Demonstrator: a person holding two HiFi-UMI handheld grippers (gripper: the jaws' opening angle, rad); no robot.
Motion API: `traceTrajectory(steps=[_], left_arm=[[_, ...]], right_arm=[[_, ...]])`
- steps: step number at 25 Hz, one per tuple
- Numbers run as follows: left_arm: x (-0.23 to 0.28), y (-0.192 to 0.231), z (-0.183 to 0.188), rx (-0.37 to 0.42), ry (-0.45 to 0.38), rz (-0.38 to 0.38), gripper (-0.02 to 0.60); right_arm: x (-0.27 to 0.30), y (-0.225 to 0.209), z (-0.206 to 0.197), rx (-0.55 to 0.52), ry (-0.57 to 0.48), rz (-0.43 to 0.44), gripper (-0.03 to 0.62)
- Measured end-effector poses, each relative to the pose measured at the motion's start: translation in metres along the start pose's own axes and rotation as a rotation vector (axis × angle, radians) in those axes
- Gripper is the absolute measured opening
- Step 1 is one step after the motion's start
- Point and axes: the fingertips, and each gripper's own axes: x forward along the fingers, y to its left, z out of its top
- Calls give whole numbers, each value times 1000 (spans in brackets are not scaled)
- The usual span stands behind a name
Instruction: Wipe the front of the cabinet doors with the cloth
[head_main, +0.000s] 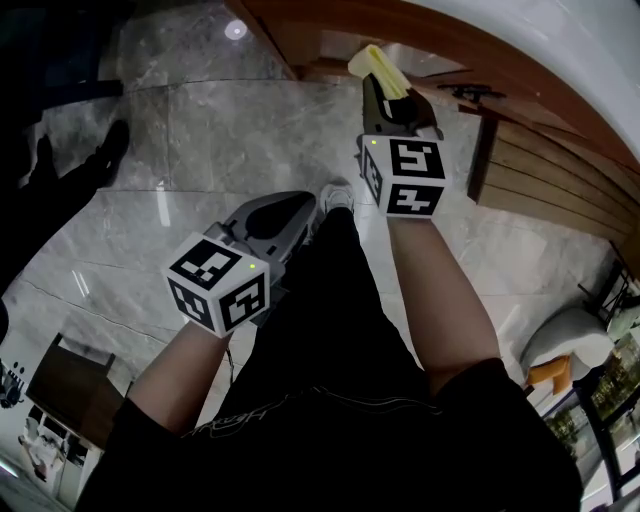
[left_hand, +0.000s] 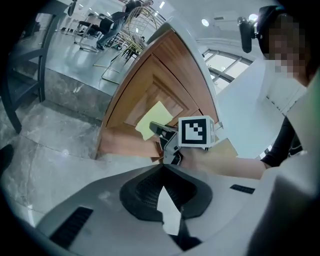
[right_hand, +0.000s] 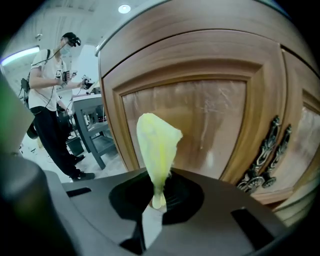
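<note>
Spreading under everything is a grey marble floor (head_main: 200, 130), and from it rises the wooden cabinet (right_hand: 200, 60), its two doors side by side. The left-hand door panel (right_hand: 200, 115) is glossy and framed in a paler moulding. Dark ornate handles (right_hand: 267, 150) sit where the doors meet.

The right gripper (right_hand: 157, 200) is raised before that panel with its jaws pressed onto the lower end of a pale yellow cloth (right_hand: 157, 145). The cloth stands up from the jaws in a loose peak, close to the wood. Whether it touches the door cannot be told.

The left gripper (head_main: 275, 215) hangs lower, out over the floor and well apart from the cabinet. Its own view shows its pads pressed together at the tips with nothing between them.

A person in a white top and dark trousers (right_hand: 50, 90) stands near a grey table (right_hand: 95, 125) to the cabinet's left.

Each gripper's marker cube (head_main: 410, 175) bears only black-and-white square patterns, no letters. The pale print on the wearer's dark shirt (head_main: 250, 415) is too faint to read.
</note>
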Motion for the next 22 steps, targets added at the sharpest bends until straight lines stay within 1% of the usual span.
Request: traceTrajectory(steps=[11, 14, 17, 22], left_arm=[[27, -27, -1, 63, 69, -60, 6], [31, -32, -2, 77, 84, -73, 6], [34, -39, -1, 78, 79, -92, 6], [39, -40, -3, 89, 88, -94, 6]], right_arm=[[-33, -68, -20, 115, 2, -158, 40], [-41, -78, -22, 133, -6, -188, 40], [-47, -85, -24, 140, -14, -209, 40], [-56, -95, -33, 164, -21, -250, 40]])
